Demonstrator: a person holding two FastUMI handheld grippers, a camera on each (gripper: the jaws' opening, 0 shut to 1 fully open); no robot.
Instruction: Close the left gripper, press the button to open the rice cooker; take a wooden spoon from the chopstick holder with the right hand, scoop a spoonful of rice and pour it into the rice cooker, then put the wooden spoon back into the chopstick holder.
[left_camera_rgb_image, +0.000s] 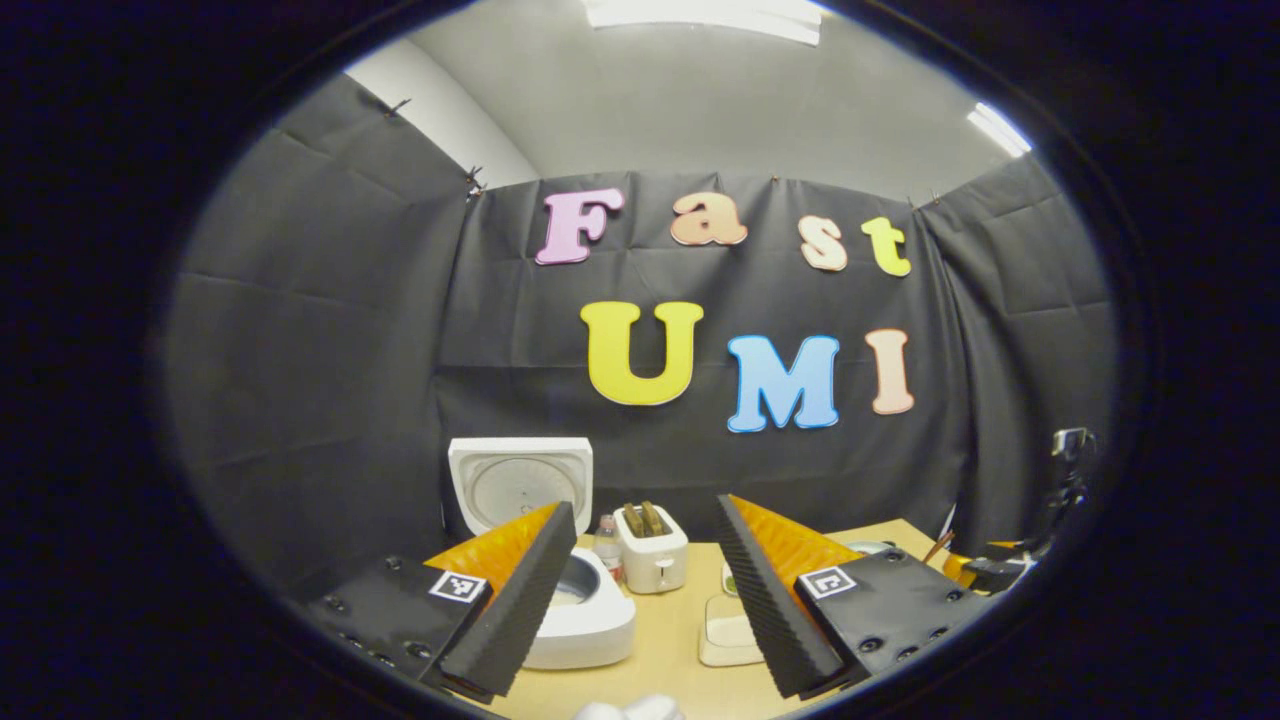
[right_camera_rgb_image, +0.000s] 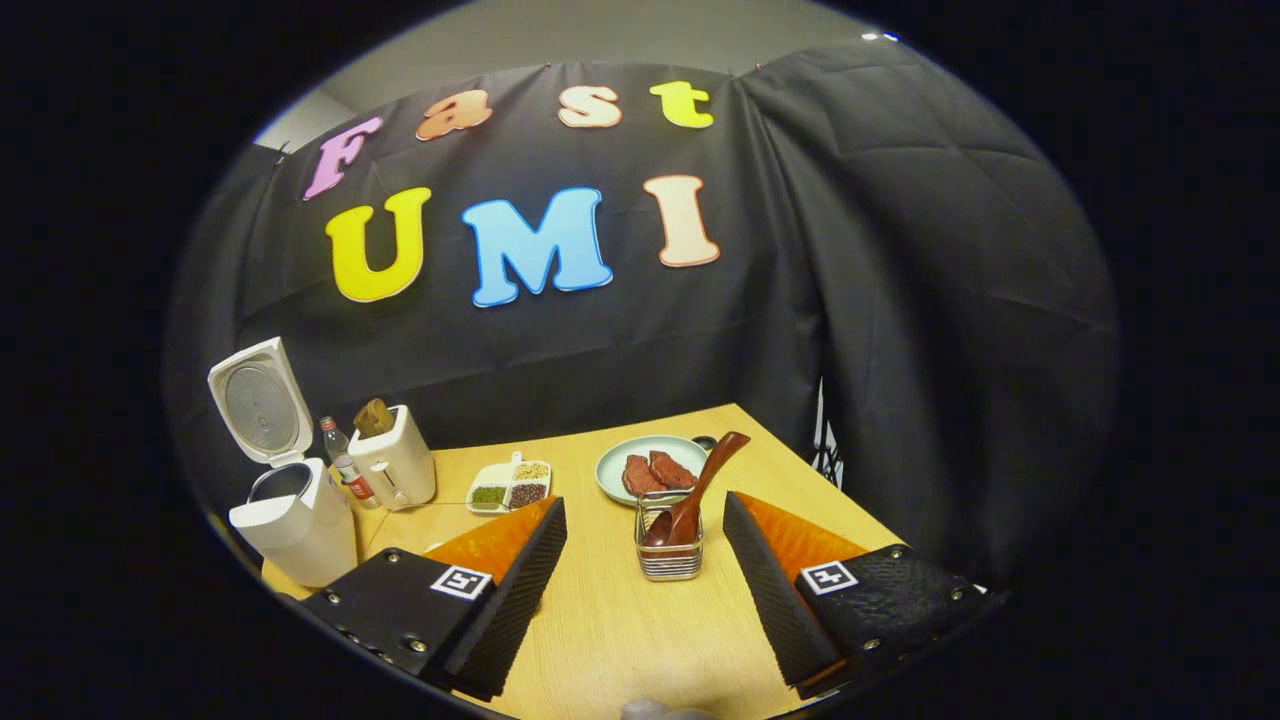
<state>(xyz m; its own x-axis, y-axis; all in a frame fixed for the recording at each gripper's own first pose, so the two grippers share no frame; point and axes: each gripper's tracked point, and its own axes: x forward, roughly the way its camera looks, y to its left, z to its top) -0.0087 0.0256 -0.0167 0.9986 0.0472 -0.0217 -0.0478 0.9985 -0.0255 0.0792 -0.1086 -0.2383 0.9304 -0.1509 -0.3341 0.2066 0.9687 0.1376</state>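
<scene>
Black cloth walls close in the booth, and a light wooden table (right_camera_rgb_image: 620, 620) runs across the bottom. Biggest thing on it is the white rice cooker (right_camera_rgb_image: 295, 525), lid (right_camera_rgb_image: 258, 400) thrown up and standing upright, pot open. Take the cooker as our anchor: just to its right sits a small bottle (right_camera_rgb_image: 345, 465), then a white toaster (right_camera_rgb_image: 398, 465) with bread poking out. Further right of the cooker, a white divided dish of grains (right_camera_rgb_image: 510, 487), then a pale green plate (right_camera_rgb_image: 615, 465) carrying red meat slices. Well right of the cooker and nearer the camera stands the wire chopstick holder (right_camera_rgb_image: 670, 545), the wooden spoon (right_camera_rgb_image: 700, 485) leaning inside it, handle tilted up to the right.

The right gripper (right_camera_rgb_image: 645, 590) is spread wide, nothing between its fingers, holder straight ahead in the gap. In the left gripper view, the left gripper (left_camera_rgb_image: 645, 600) is also spread apart and empty, its left finger overlapping the cooker (left_camera_rgb_image: 585, 620).
</scene>
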